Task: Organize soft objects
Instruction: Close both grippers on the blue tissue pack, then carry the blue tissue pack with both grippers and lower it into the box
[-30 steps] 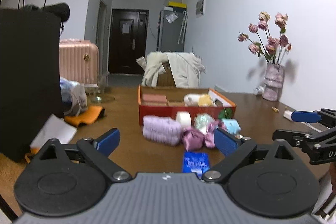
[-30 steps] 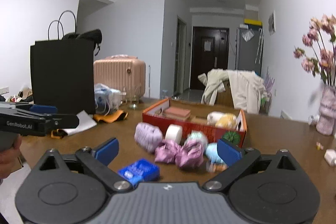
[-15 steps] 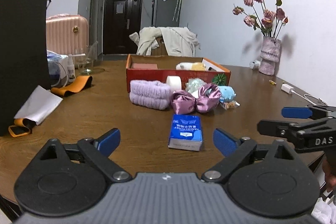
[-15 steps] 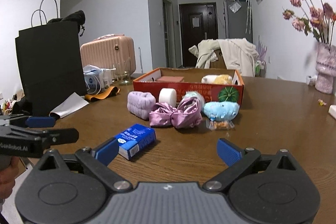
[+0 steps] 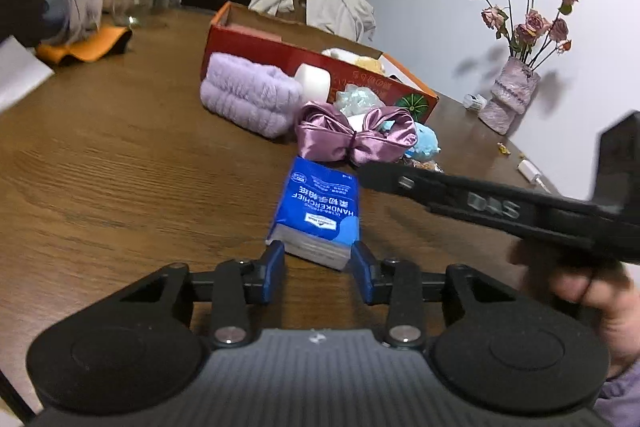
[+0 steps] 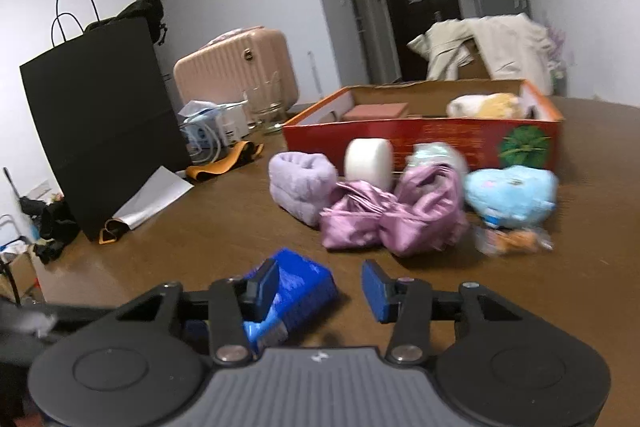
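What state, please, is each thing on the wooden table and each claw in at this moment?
Blue handkerchief tissue pack: flat on the table, near end between the left claw's pads.
Left claw: jaws just closing, pads at the pack's sides.
Right claw: jaws just closing, nothing gripped; the pack lies behind its left pad.
Red cardboard box: open-topped, partly filled.
Shiny purple satin bow: loose on the table.
Lilac fluffy band: folded, beside the box.

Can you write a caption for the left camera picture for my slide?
Left tool closing around a blue tissue pack on a wooden table.
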The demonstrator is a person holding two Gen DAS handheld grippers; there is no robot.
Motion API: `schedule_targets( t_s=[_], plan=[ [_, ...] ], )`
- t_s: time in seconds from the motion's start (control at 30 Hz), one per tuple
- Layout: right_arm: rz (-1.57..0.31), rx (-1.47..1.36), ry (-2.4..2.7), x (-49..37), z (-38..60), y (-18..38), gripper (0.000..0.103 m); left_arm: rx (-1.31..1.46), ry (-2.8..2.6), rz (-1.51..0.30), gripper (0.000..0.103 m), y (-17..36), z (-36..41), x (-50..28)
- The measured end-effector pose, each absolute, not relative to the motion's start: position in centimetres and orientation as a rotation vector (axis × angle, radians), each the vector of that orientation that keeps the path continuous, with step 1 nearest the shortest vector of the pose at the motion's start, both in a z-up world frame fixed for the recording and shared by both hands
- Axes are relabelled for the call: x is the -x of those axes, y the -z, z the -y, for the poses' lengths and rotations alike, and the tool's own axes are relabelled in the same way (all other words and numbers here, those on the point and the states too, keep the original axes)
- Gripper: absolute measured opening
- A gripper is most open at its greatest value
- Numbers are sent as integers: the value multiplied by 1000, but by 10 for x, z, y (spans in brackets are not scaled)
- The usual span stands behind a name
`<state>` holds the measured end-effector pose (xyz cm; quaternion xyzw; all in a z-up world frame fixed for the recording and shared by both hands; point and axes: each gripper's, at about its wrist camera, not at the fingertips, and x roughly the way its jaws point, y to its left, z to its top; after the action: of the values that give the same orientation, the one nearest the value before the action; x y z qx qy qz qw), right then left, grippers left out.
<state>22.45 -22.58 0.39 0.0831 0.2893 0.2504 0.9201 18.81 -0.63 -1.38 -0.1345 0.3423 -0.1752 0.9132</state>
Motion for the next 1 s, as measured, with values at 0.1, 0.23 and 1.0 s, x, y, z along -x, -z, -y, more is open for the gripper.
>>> schedule_targets(
  t_s=[0.1,0.23,1.0],
  plan=[
    [-616,-182,-538,-246,219,-1,38,297,372,-718,36,16,3,-198],
    [-660,-215,-574,-261,216,6,31,333,362,-730,36,18,-5,-212],
    [-672,-402,-461,-230,246,17,32,443,426,-779,33,21,-17,-252]
  ],
)
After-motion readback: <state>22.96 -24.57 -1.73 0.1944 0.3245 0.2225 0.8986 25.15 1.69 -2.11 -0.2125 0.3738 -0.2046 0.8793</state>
